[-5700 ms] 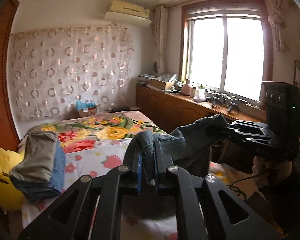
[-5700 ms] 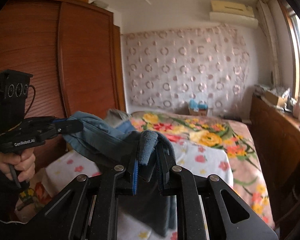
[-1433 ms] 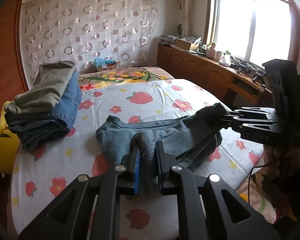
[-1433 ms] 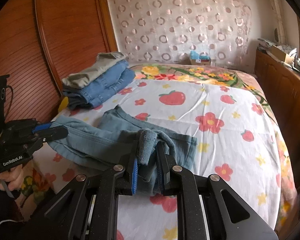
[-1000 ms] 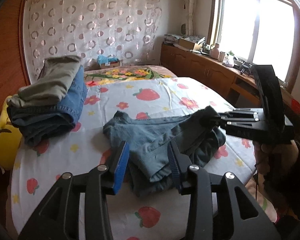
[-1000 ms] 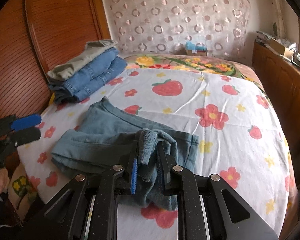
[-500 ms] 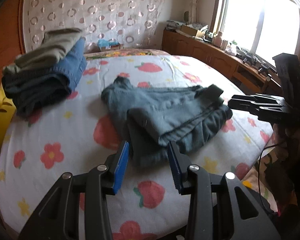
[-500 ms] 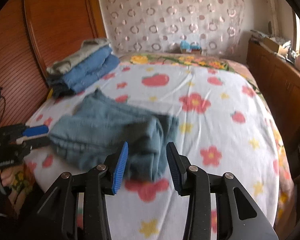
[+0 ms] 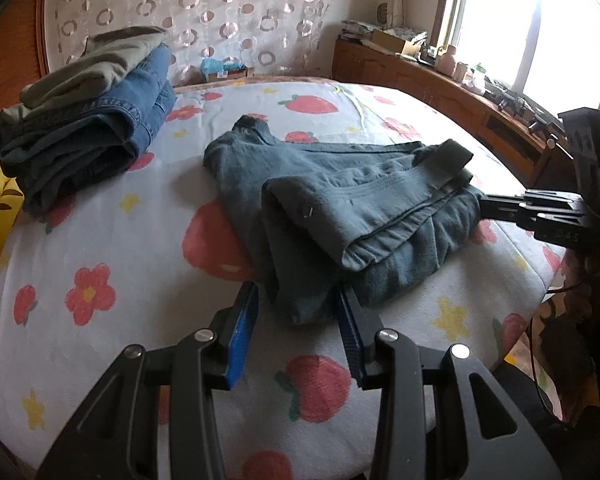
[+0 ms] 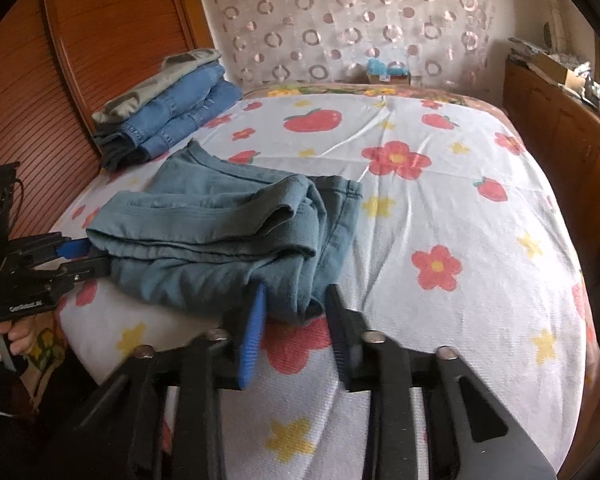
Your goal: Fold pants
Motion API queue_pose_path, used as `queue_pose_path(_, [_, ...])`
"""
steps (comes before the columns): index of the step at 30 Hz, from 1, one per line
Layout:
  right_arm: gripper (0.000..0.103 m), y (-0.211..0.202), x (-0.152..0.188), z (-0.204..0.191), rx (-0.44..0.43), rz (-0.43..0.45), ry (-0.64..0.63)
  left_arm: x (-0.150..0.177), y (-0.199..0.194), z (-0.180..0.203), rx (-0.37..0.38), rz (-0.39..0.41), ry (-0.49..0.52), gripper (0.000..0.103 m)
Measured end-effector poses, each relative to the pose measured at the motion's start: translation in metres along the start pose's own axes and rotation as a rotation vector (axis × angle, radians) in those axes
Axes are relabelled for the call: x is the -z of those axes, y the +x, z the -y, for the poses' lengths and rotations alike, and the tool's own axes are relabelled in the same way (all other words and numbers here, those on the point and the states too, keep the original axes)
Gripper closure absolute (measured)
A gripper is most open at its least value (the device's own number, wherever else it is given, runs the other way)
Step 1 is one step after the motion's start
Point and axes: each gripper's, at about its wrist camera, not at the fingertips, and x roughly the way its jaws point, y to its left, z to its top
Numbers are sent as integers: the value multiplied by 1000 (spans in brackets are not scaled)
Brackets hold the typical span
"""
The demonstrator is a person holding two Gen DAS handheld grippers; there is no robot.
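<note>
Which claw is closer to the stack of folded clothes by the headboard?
Left. The left claw is at the gray-blue pants' end nearer the stack; the right claw is at their far end.

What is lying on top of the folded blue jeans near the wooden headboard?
A folded olive-grey garment lies on the blue jeans, covering most of their top. Darker denim shows at the stack's bottom; what lies between the layers is hidden.

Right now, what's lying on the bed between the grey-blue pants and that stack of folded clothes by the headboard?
Only bare sheet. In the left wrist view, a strip of the printed bedsheet separates the grey-blue pants from the stack of folded clothes.
</note>
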Motion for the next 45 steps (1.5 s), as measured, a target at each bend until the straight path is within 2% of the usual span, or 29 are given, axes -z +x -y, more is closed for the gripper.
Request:
queue_pose_path(3, [97,-5,0,0,21,21,-12,1,-1,0,-6,4,7,65])
queue_pose_path(5, [98,-9,0,7,65,41,15,1,-1,1,-7,7,14,65])
queue_pose_path(12, [98,-10,1,5,55,54,24,0,-2,0,-2,9,-2,65])
queue_pose_path(14, [94,-13,0,6,37,68,38,-2,-3,-1,14,15,-15,65])
queue_pose_path(15, [86,-13,0,7,37,74,45,-2,-4,-1,16,19,-14,68])
queue_pose_path(16, [81,-14,-1,8,35,78,52,-3,-4,-1,24,23,-10,75])
queue_pose_path(26, [77,5,1,13,-12,24,102,-9,-2,3,43,24,15,93])
queue_pose_path(27, [79,5,1,13,-15,24,99,-9,-2,2,45,28,12,94])
queue_pose_path(28, [93,4,1,12,-25,24,94,-9,-4,2,51,32,7,95])
queue_pose_path(30, [96,-1,3,8,-27,35,72,-8,-9,3,54,42,7,96])
queue_pose_path(40, [97,-40,21,-16,-52,61,17,15,-47,17,93,50,25,96])
queue_pose_path(45, [97,-45,27,-19,-56,59,14,18,-46,21,52,41,28,92])
